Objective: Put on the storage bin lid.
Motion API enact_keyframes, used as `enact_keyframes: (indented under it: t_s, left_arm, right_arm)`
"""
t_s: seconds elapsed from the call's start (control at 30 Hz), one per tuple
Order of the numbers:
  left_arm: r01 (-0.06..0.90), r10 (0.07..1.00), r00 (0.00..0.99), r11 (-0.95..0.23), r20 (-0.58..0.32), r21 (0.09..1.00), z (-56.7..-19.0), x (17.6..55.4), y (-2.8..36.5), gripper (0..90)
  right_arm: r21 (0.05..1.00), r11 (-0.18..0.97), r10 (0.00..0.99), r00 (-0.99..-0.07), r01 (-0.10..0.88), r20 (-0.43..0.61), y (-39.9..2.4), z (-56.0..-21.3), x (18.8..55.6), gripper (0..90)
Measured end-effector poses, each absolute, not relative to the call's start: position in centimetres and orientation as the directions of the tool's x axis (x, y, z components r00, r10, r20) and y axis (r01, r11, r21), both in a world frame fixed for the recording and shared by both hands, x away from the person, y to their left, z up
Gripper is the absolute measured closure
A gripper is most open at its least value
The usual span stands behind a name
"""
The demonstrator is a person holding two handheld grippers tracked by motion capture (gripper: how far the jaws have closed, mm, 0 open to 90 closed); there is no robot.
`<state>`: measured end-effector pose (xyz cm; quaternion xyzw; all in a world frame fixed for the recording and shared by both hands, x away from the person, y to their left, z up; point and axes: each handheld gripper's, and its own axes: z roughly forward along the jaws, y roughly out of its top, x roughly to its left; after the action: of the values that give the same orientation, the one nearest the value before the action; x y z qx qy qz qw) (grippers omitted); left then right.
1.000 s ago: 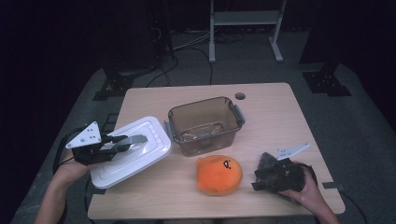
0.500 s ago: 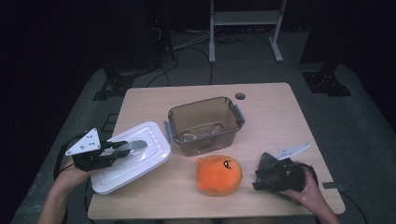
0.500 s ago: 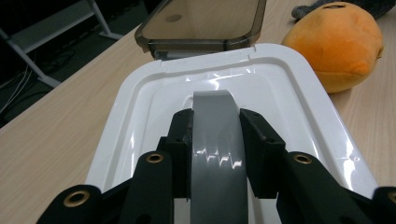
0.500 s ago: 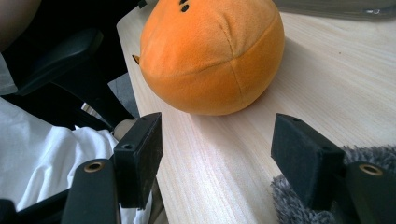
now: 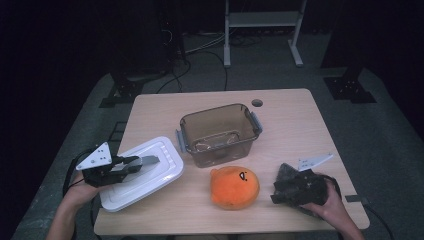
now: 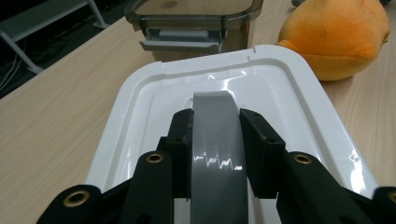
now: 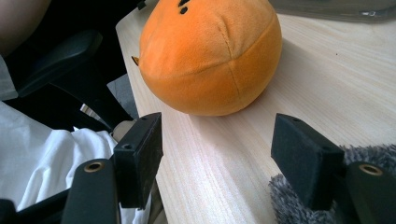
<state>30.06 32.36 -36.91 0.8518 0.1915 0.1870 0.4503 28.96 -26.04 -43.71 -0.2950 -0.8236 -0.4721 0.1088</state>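
A white plastic lid (image 5: 160, 175) lies flat at the table's near left, close to the edge. My left gripper (image 5: 142, 162) is shut on the grey handle (image 6: 215, 140) in the lid's (image 6: 289, 93) middle, one jaw on each side of it. An open brown-tinted container (image 5: 220, 132) stands mid-table, just past the lid. In front of it sits an orange plush ball (image 5: 235, 186). My right gripper (image 5: 280, 189) rests low at the near right, open, with its jaws pointed at the plush (image 7: 210, 56) and nothing between them.
A grey fuzzy thing (image 5: 289, 172) lies under the right gripper, and its fur (image 7: 289, 205) shows by the right jaw. The container's latch (image 6: 182, 42) faces the lid. The table (image 5: 300, 125) has a round cable hole (image 5: 257, 103) at the far side.
My left gripper has come down and a little toward the near-left corner, bringing the white lid with it. The right gripper has not moved.
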Motion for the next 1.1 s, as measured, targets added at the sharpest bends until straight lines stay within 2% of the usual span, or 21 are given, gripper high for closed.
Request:
enact_keyframes:
  t_s: [1.1]
  left_arm:
    - [0.243, 0.470, 0.880, -0.567, 0.067, 0.787, -42.9, 31.4, 30.1, 66.3]
  right_arm:
    - [0.717, 0.374, 0.388, -0.801, 0.589, 0.456, -26.3, -43.7, 28.9, 32.8]
